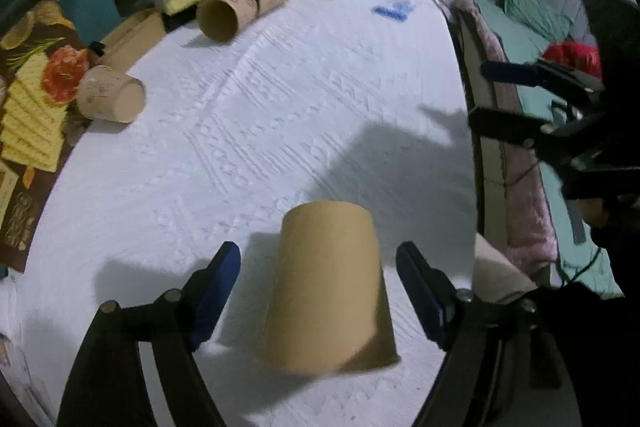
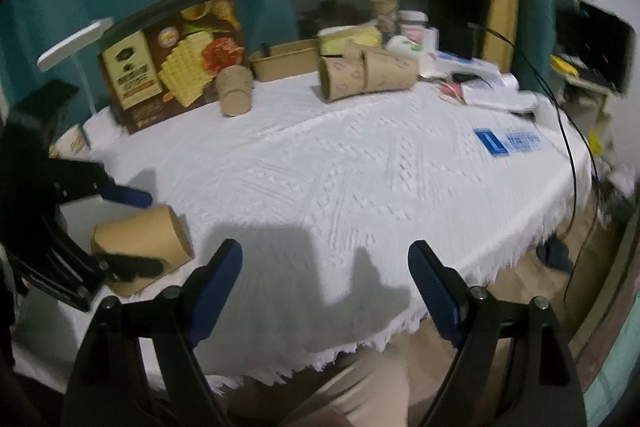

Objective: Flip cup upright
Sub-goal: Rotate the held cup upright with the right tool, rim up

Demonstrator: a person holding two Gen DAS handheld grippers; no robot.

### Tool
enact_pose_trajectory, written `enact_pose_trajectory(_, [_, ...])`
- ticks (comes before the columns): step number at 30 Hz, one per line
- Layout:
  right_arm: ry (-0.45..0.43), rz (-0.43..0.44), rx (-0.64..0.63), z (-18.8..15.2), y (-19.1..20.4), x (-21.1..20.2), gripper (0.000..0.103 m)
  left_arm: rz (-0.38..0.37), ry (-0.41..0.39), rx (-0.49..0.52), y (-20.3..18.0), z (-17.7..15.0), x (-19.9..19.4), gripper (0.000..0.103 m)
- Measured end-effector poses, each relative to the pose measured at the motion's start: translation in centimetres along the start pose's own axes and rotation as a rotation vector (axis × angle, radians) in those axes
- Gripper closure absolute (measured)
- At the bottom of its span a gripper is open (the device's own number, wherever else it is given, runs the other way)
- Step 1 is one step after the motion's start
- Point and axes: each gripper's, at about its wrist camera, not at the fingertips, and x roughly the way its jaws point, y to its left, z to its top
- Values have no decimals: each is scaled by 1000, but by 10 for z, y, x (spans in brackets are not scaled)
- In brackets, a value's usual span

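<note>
A plain brown paper cup sits on the white tablecloth, its narrow base end pointing away from my left gripper and its wide mouth end toward the camera. The left gripper's blue pads stand on either side of it, each with a gap to the cup wall, so this gripper is open. In the right wrist view the same cup looks tipped on its side between the left gripper's fingers. My right gripper is open and empty above the table's near fringe; it also shows as the right gripper past the table's right edge.
Other brown cups lie on their sides at the back: one cup by a cracker box, and nested cups. Bottles, packets and a blue packet crowd the far edge. A cable hangs off the right side. A bed adjoins.
</note>
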Motion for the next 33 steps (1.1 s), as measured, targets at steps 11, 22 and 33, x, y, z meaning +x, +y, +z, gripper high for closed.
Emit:
enact_pose_trajectory(11, [101,310,-817,29,117,8,20,51,-202,-303,26,-74,-75,22])
enact_pose_trajectory(22, [260,281,-1410,11,188,51,20,98,-278,-580,51,-159,-88,22])
enact_pose_trajectory(33, [457,304,-1723,-13,222,73,26,96,-304,-609,58,-188,-90,22])
